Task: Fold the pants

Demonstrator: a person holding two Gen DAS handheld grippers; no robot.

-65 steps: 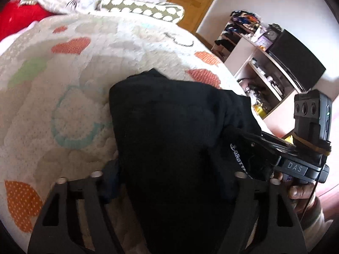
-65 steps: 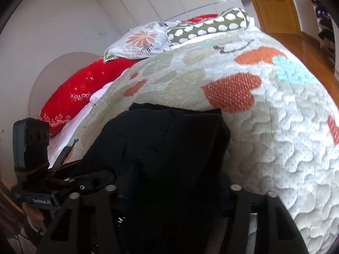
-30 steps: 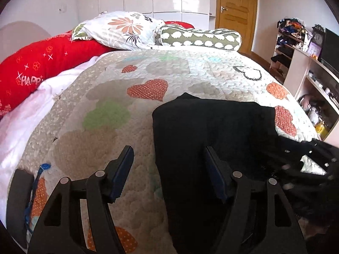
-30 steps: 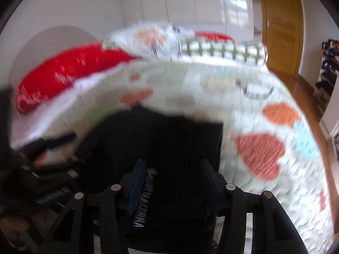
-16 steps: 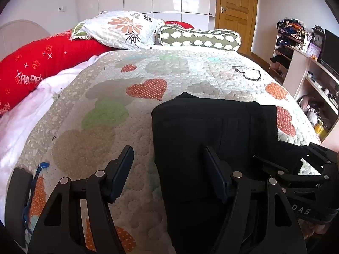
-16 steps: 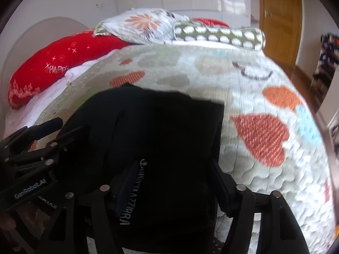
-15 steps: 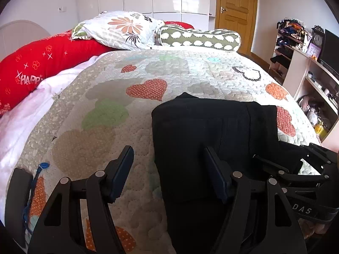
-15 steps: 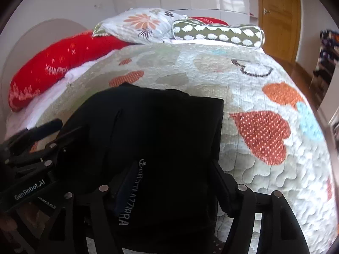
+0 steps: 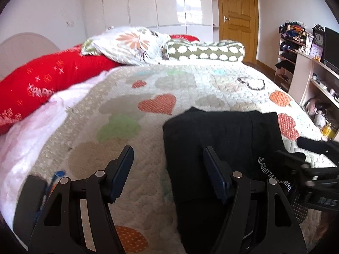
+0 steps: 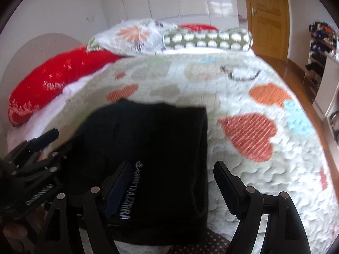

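Note:
The black pants (image 9: 222, 137) lie folded into a thick rectangle on the heart-patterned quilt (image 9: 127, 110), white lettering on the near edge. My left gripper (image 9: 168, 149) is open over the fold's left edge; its right finger (image 9: 214, 173) lies over the cloth without pinching it. In the right wrist view the pants (image 10: 148, 137) fill the middle. My right gripper (image 10: 171, 163) straddles their right edge, and its jaws are opening, the right finger (image 10: 226, 188) standing clear of the cloth. Each gripper shows at the side of the other's view.
A long red pillow (image 9: 42, 80), a floral pillow (image 9: 131, 42) and a green spotted bolster (image 9: 203, 50) lie at the head of the bed. A wooden door (image 9: 237, 17) and crowded shelves with a screen (image 9: 313, 67) stand to the right.
The right gripper's jaws have spread wider, and it has let go of the pants and drawn back a little. The left gripper stays open, hardly moved.

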